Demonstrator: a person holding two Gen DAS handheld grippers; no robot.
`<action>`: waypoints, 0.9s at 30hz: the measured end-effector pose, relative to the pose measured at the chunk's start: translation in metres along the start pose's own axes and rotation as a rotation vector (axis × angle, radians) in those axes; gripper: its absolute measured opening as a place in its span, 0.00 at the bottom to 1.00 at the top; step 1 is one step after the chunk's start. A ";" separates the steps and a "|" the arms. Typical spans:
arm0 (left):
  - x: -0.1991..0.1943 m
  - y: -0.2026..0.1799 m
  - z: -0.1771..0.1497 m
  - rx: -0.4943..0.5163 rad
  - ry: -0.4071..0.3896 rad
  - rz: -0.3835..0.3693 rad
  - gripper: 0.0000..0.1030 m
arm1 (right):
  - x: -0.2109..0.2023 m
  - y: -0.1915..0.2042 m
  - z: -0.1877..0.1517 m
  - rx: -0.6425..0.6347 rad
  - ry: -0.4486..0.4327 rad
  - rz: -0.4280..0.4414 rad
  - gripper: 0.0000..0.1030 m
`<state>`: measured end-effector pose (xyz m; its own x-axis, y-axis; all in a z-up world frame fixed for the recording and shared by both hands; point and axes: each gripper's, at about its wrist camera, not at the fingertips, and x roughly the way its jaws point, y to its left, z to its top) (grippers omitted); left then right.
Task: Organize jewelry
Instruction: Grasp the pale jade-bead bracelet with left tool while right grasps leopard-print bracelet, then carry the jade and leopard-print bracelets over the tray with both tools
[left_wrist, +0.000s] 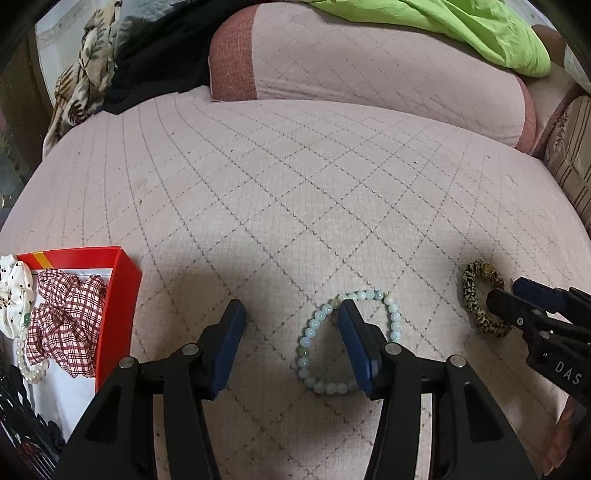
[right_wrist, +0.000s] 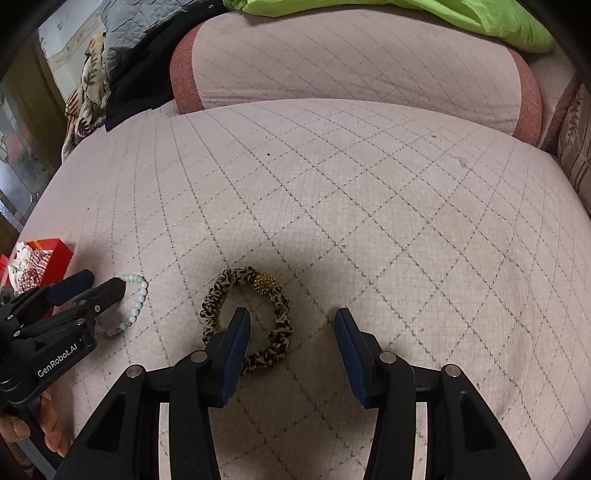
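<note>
A pale blue bead bracelet (left_wrist: 393, 314) lies on the quilted pink cushion. My left gripper (left_wrist: 291, 314) is open just above it, its right finger (left_wrist: 354, 343) inside the ring. A leopard-print hair tie with a gold bead (right_wrist: 280, 321) lies to the right. My right gripper (right_wrist: 291, 321) is open over it, its left finger (right_wrist: 236, 343) inside the loop. A red box (left_wrist: 122, 295) at the left holds a plaid scrunchie (left_wrist: 66, 325), a white dotted scrunchie (left_wrist: 13, 291) and a pearl strand (left_wrist: 31, 371). The bracelet (right_wrist: 135, 306) and box (right_wrist: 59, 254) also show in the right wrist view.
A pink back cushion (left_wrist: 369, 66) stands behind the seat, with green cloth (left_wrist: 480, 26) on top. Black and patterned fabric (left_wrist: 122, 66) is piled at the back left. Dark hair accessories (left_wrist: 26, 424) lie at the lower left beside the box.
</note>
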<state>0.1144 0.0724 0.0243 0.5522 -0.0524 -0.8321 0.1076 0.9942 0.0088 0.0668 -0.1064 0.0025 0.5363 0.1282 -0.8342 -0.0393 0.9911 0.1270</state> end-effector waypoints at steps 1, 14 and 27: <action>0.000 0.000 -0.001 -0.001 -0.004 0.002 0.50 | 0.002 0.001 0.000 -0.008 -0.001 -0.007 0.51; -0.011 -0.003 -0.008 -0.008 0.021 -0.016 0.06 | -0.003 0.016 -0.005 -0.081 -0.012 -0.045 0.10; -0.083 0.003 -0.029 -0.052 -0.014 -0.106 0.05 | -0.059 0.019 -0.019 -0.032 -0.043 0.050 0.07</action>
<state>0.0449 0.0821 0.0773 0.5513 -0.1585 -0.8191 0.1233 0.9865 -0.1079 0.0184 -0.0943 0.0445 0.5689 0.1769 -0.8032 -0.0941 0.9842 0.1502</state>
